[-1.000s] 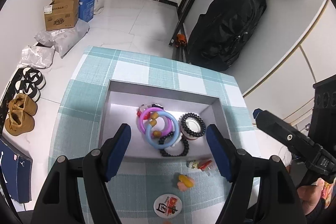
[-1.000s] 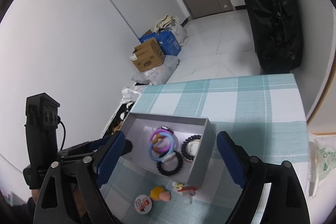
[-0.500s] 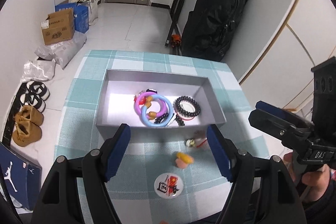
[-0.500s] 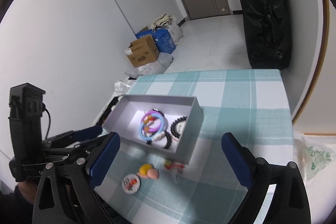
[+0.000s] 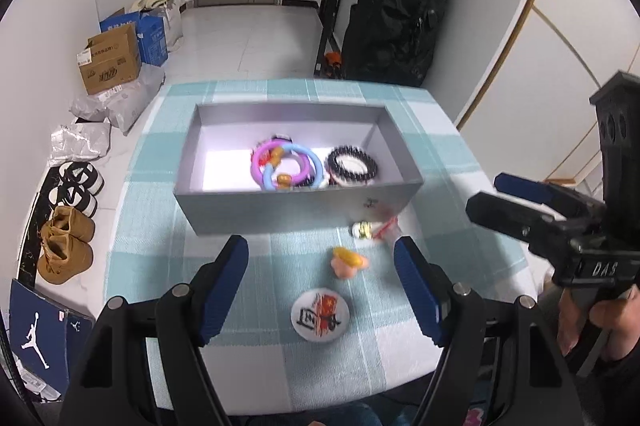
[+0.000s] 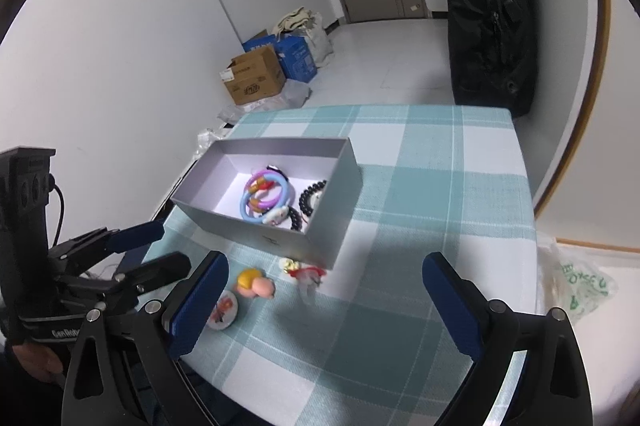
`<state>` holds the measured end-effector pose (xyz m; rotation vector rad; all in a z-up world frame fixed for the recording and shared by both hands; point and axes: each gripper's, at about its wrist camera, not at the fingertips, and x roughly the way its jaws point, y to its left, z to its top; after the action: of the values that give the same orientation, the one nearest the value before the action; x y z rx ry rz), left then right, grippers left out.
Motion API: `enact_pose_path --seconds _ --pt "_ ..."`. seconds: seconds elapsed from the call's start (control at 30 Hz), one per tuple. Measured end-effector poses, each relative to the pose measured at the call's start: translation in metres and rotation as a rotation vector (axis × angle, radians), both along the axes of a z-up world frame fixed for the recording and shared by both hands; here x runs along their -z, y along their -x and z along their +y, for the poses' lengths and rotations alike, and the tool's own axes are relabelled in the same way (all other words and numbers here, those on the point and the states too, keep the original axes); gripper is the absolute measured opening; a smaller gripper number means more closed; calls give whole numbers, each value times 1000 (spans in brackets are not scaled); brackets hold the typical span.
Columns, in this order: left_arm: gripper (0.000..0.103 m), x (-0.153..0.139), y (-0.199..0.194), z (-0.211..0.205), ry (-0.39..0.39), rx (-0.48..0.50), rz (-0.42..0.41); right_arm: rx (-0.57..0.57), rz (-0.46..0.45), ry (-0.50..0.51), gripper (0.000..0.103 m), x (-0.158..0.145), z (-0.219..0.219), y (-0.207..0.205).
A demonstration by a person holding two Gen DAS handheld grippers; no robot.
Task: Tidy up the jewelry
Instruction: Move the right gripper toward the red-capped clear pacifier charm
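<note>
Loose pieces not yet boxed: a round white badge with red and black print point(image 5: 320, 313), a small yellow-and-pink figure charm point(image 5: 349, 261), and a small yellow-and-red trinket in clear wrap point(image 5: 374, 228). All three lie on the checked teal-and-white cloth of the counter point(image 5: 280, 366), on the near side of the open grey cardboard box point(image 5: 296, 212).

Taking the box as landmark: the trinket sits just beside its near wall, toward the right-hand corner; the charm is a little farther out from that wall; the badge is farthest out, nearest the counter's front edge. Together they make a short, slightly slanted line running away from the box. Inside the box lie a purple ring and a blue ring, interlocked point(image 5: 286, 166), and a black beaded bracelet point(image 5: 352, 164).

The left gripper point(image 5: 320, 278) hangs over the counter with its jaws well apart and empty; the badge and charm fall between them in its view, so this hand looks nearer and better lined up. The right gripper point(image 6: 324, 290) has just been opening its jaws, which now stand very wide with nothing between the pads; the pieces lie toward its left jaw.

Judgement: next pick is likely the badge or charm by the left hand. The badge lies flat and may be awkward to pinch.
</note>
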<state>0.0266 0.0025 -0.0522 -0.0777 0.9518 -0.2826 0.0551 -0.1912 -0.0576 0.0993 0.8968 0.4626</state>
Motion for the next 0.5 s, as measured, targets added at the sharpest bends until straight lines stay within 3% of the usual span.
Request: enact_pose_path --seconds 0.23,0.37,0.5 --pt "71 15 -2 0 -18 3 73 2 76 9 97 19 -5 1" --pt "71 20 -5 3 -21 -2 101 -23 127 44 79 34 0 0" --pt "71 24 -5 3 -28 0 118 -59 140 65 74 42 9 0"
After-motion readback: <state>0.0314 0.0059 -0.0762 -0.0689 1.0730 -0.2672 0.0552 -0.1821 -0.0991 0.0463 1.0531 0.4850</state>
